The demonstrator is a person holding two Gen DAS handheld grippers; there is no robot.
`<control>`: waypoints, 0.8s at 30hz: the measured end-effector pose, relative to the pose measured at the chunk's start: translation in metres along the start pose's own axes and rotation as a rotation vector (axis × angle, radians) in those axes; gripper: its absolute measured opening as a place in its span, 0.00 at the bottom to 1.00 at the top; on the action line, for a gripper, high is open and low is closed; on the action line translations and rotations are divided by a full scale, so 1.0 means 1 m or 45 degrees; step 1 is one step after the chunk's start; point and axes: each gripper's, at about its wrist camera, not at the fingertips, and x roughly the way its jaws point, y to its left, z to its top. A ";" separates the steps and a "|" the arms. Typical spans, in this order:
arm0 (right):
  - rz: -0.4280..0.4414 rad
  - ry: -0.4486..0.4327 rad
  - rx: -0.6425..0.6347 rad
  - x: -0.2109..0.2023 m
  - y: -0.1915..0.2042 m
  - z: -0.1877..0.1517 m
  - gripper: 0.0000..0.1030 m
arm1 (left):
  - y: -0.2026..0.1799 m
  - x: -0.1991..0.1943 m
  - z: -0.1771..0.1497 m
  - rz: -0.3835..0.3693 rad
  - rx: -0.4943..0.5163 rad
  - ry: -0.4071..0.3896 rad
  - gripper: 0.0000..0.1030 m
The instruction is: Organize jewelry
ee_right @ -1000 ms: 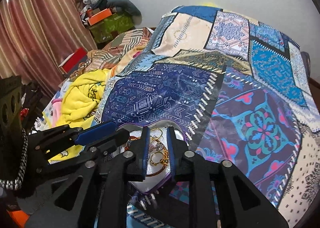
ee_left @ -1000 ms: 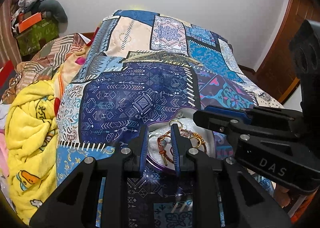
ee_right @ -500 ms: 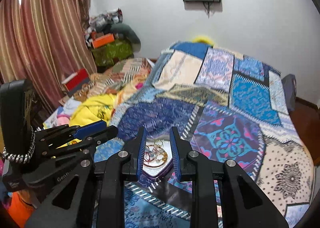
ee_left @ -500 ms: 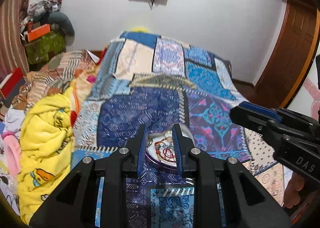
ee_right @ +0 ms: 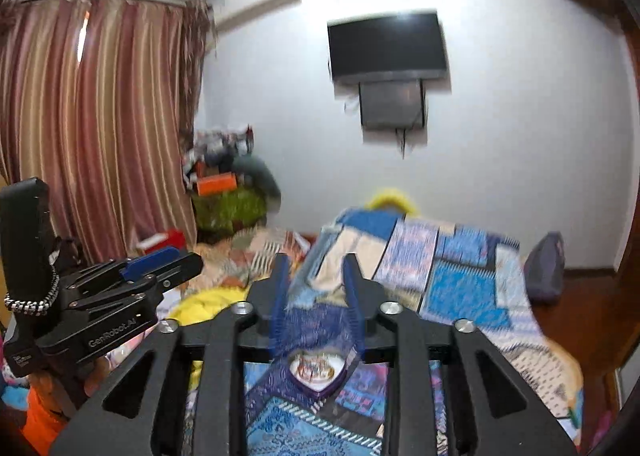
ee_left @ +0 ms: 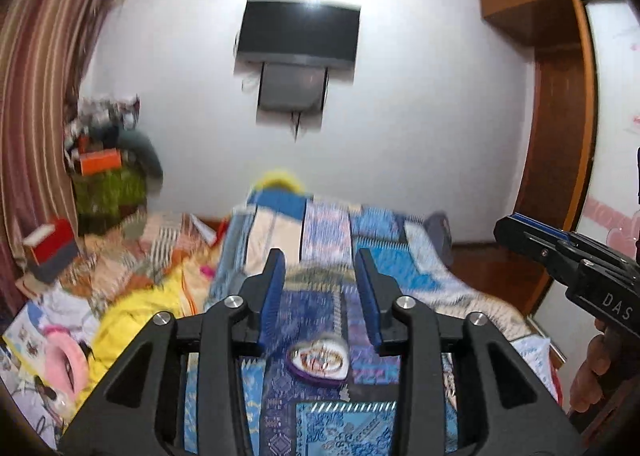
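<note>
Only right wrist view shows curtain point(ee_right: 100, 128) fully.

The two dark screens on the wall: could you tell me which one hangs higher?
The wide black television hangs higher; the smaller grey screen sits directly beneath it, narrower, with a cable dangling below.

I count one heart-shaped jewelry box point(ee_left: 319, 361) on the near part of one patchwork bedspread point(ee_left: 320, 232), its tangled contents too blurred to number. I hold two grippers, my left gripper point(ee_left: 320, 284) and my right gripper point(ee_right: 316, 288). On the far wall hangs one television point(ee_left: 298, 36), and far left stands one striped curtain point(ee_right: 96, 128) with one orange box point(ee_right: 216, 183).
</note>
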 end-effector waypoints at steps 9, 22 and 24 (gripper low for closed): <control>-0.147 -0.164 -0.010 -0.026 0.015 -0.003 0.81 | -0.021 -0.071 0.008 0.109 0.051 -0.296 0.93; -0.238 -0.147 -0.014 -0.030 0.025 -0.011 0.98 | -0.019 -0.069 -0.002 0.146 0.034 -0.223 0.99; -0.234 -0.140 -0.010 -0.032 0.024 -0.013 0.98 | -0.019 -0.070 -0.004 0.148 0.025 -0.216 0.99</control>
